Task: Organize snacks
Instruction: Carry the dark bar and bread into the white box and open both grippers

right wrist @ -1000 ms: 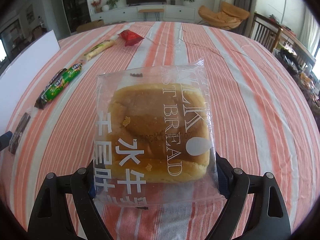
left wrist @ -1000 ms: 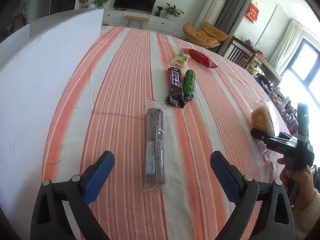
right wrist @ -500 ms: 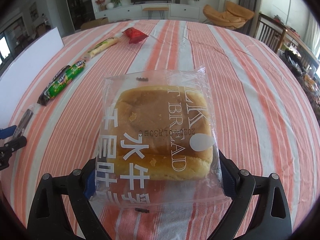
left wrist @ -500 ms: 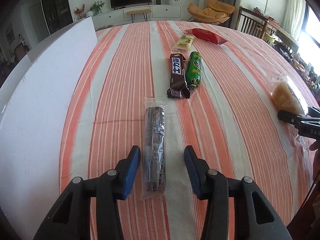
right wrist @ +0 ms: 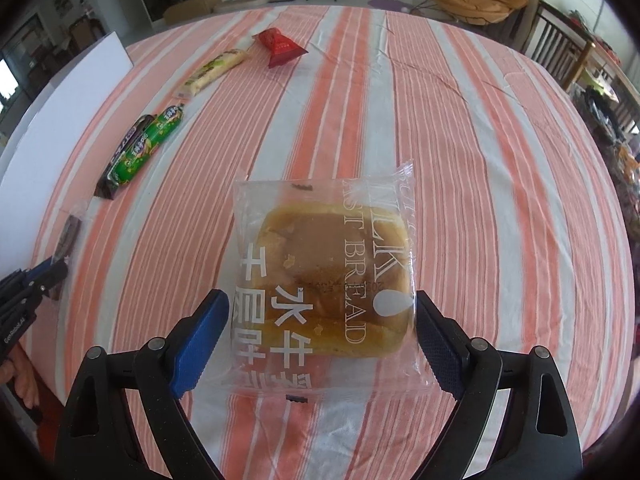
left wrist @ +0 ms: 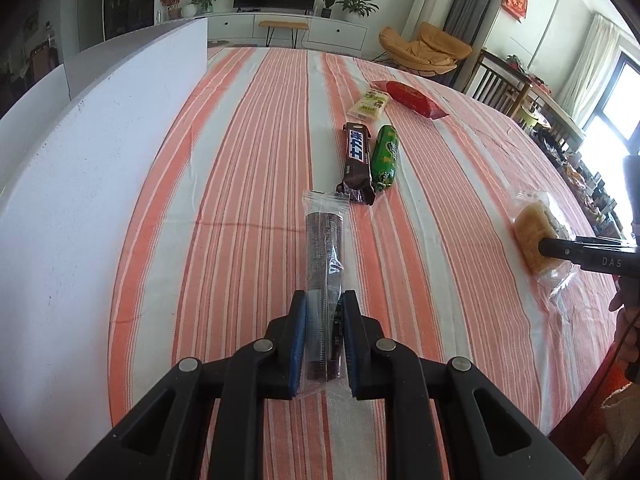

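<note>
Left wrist view: left gripper (left wrist: 323,312) has just snapped from wide apart to pinching the near end of the clear-wrapped dark cookie pack (left wrist: 323,252); the rest of the pack runs ahead of the jaws on the striped worktop (left wrist: 248,168). Grasp looks done, so lifting likely comes next.

Right wrist view: right gripper (right wrist: 320,332) jaws are closing around the bread bag (right wrist: 324,276), which sits between them; the pads seem not to be pressing it yet.

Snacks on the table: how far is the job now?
Nothing looks sorted yet. In hand: left gripper is shut on the cookie pack; right gripper jaws are closing around the bread. Left: chocolate bar, green pack, yellow pack, red pack.
</note>
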Tool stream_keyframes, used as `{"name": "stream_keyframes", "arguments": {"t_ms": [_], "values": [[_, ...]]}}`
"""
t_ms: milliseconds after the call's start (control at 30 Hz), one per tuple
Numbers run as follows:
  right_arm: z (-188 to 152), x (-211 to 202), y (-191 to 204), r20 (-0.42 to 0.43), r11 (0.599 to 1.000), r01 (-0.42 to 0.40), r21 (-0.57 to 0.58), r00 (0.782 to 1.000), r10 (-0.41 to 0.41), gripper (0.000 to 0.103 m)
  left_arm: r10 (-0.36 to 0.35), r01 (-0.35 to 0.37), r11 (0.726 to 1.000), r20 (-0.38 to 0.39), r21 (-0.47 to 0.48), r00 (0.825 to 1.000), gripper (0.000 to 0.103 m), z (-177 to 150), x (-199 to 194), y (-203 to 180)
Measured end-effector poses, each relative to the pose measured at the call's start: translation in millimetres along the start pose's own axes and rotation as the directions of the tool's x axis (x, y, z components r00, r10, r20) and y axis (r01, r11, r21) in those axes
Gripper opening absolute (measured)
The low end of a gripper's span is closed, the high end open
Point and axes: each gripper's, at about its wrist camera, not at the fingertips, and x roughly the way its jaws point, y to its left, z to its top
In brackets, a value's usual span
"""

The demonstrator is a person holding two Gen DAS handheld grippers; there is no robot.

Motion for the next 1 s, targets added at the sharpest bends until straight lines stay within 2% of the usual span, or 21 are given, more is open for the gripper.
{"name": "stream_keyframes", "arguments": {"t_ms": [100,233,333,467,600,700,800,900,1000], "values": [[-6.6,-16.1,-6.4,0.043,0.994,-0.091,0.063,0.995,0.088,0.072,-0.037,0.038,0.999,0.029,-0.039,0.999,0.016,3.9,-15.6,5.4],[-16.9,-41.2,-4.3,0.128,0.979,-0.185,0.085,0.976,0.174,0.072,-0.075,0.079,0.995,0.065,-0.062,0.995,0.016,9.8,-32.0,4.7],[-23.8,-33.7,-2.1,0.115,0.976,-0.187,0.112,0.978,0.174,0.072,-0.1,0.105,0.992,0.073,-0.069,0.992,0.016,11.1,-42.8,3.1],[-27.2,-33.1,1.9,0.122,0.947,-0.282,0.155,0.957,0.265,0.072,-0.128,0.137,0.987,0.105,-0.086,0.986,0.016,10.1,-67.0,7.1],[-18.6,-44.7,29.8,0.134,0.938,-0.331,0.104,0.939,0.317,0.072,-0.153,0.176,0.974,0.161,-0.145,0.975,0.016,17.4,-102.4,32.0],[-7.3,-58.3,57.3,0.143,0.912,-0.406,0.059,0.908,0.395,0.072,-0.127,0.168,0.969,0.22,-0.18,0.967,0.016,24.4,-135.7,60.7],[11.1,-77.6,94.7,0.152,0.879,-0.477,-0.006,0.868,0.472,0.072,-0.051,0.112,0.971,0.274,-0.212,0.96,0.016,30.2,-172.4,97.7],[34.0,-103.9,144.1,0.157,0.827,-0.552,-0.105,0.812,0.562,0.072,0.061,0.018,0.969,0.308,-0.247,0.949,0.016,33.4,-202.0,137.2],[57.4,-126.8,205.7,0.134,0.763,-0.611,-0.213,0.755,0.642,0.072,0.162,-0.067,0.95,0.297,-0.306,0.941,0.016,33.3,-216.3,179.5]]}}
